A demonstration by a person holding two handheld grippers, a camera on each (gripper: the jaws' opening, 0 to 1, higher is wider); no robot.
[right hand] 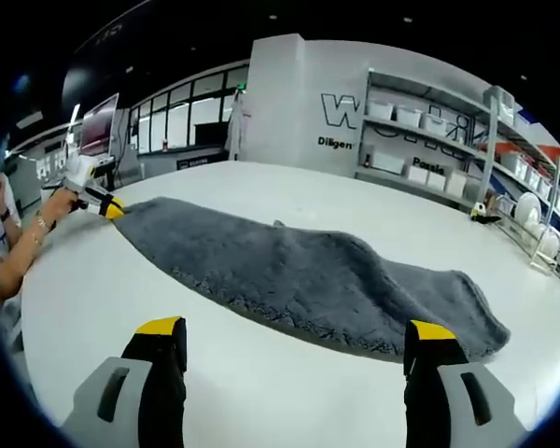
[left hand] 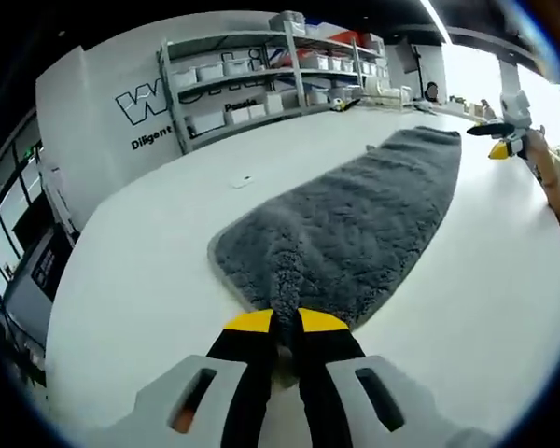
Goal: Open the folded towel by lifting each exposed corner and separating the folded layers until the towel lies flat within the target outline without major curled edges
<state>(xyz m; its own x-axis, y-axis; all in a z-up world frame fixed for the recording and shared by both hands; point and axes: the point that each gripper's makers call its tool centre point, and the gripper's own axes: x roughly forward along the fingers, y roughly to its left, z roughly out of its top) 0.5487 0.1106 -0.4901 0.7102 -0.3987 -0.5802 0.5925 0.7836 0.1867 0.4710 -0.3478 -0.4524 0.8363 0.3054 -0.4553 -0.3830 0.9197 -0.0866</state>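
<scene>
Grey shag towel [left hand: 355, 219] lies long across the white table [left hand: 149, 280], soft, limp and light.
Your left gripper [left hand: 287, 338] pinches its near corner; right gripper [right hand: 297, 343] gapes wide; grip hemmed corners.

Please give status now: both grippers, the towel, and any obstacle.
Left gripper shut on towel corner. Right gripper open, jaws wide, just short of the towel's long edge. Towel lies long on white table, still folded. Nothing in the way.

White table [left hand: 149, 271], metal shelving [left hand: 271, 70] holding white bins [right hand: 409, 116], lettered wall [left hand: 103, 112]
</scene>
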